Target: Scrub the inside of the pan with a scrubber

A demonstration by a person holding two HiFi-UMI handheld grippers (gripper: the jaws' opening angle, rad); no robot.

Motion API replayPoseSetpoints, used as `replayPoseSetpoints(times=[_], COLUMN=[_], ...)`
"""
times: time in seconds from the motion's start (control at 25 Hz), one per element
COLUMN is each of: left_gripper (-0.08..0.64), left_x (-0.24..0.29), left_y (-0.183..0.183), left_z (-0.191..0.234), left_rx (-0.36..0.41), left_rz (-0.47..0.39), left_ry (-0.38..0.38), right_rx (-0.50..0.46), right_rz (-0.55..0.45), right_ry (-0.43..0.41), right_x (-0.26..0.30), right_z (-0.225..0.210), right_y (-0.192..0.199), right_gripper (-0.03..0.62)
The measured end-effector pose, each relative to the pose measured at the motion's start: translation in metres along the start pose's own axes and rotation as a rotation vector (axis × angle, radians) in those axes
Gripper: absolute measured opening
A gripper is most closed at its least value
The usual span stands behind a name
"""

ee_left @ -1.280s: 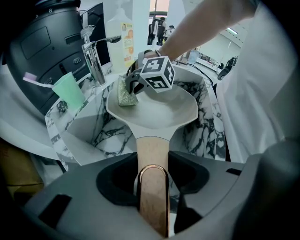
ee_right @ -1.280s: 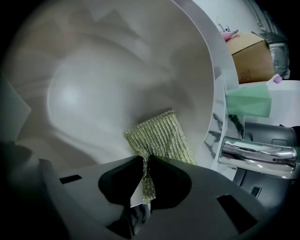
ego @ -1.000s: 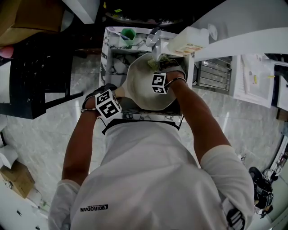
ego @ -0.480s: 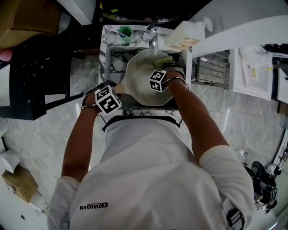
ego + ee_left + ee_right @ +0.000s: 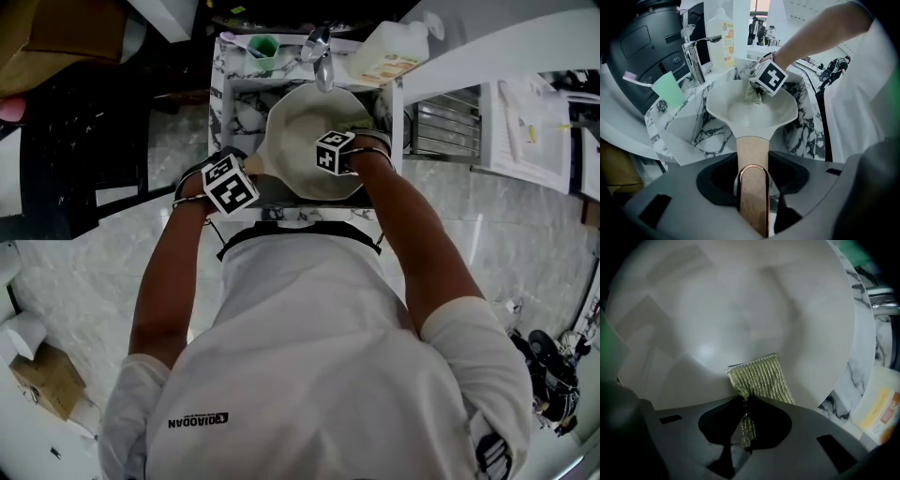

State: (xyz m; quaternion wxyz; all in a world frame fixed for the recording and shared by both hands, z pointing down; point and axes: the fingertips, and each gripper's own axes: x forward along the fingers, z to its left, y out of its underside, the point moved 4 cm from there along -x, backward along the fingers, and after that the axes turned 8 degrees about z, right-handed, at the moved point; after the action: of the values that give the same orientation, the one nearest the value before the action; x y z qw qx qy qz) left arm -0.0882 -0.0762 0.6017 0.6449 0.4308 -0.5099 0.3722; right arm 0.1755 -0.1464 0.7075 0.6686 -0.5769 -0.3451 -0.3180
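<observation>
Shifted, it seems, toward the right side of the pan [image 5: 717,310] since a second ago, the right gripper [image 5: 746,401] pinches the green scrubber [image 5: 761,378] tight against the inner wall, while the left gripper [image 5: 752,187] clamps the wooden handle [image 5: 752,152], steadying the pan over the sink [image 5: 708,136].

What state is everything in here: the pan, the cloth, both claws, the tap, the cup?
pan: held by its handle over the sink.
scrubber: pinched at one end, lying against the pan's inside.
left gripper: shut on the pan's handle.
right gripper: shut on the scrubber.
faucet: no water seen running.
green cup: upright, toothbrush in it.
</observation>
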Motion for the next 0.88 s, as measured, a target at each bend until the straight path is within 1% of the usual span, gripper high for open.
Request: replayPoseSetpoints(times=[0.2,0.4,0.48,0.64,0.88], left_gripper=[0.207,0.207,0.207,0.207,0.207], left_x=[0.0,-0.001,-0.001,-0.001,-0.001], left_y=[-0.001,-0.001,-0.001,-0.001,-0.001], left_z=[-0.001,-0.001,-0.002,-0.002,-0.002], left_rx=[0.006,0.006,0.004,0.002,0.004], left_rz=[-0.007,-0.007,-0.006,-0.008,-0.007], left_ry=[-0.001,-0.001,0.002,0.005,0.0], right_rx=[0.023,0.064,0.077,0.127,0.122], right_rz=[-0.006,-0.054,-0.07,-0.065,-0.131], right_ry=[-0.146,-0.299,-0.347,-0.438,-0.558], right_x=[-0.004,-0.009,-0.009,-0.021,-0.032], right_z=[0.02,0.038,0.044,0.057,0.072], right_y=[0.003,0.001,0.0,0.01,0.001], right_gripper=[0.072,0.072,0.072,0.072,0.072])
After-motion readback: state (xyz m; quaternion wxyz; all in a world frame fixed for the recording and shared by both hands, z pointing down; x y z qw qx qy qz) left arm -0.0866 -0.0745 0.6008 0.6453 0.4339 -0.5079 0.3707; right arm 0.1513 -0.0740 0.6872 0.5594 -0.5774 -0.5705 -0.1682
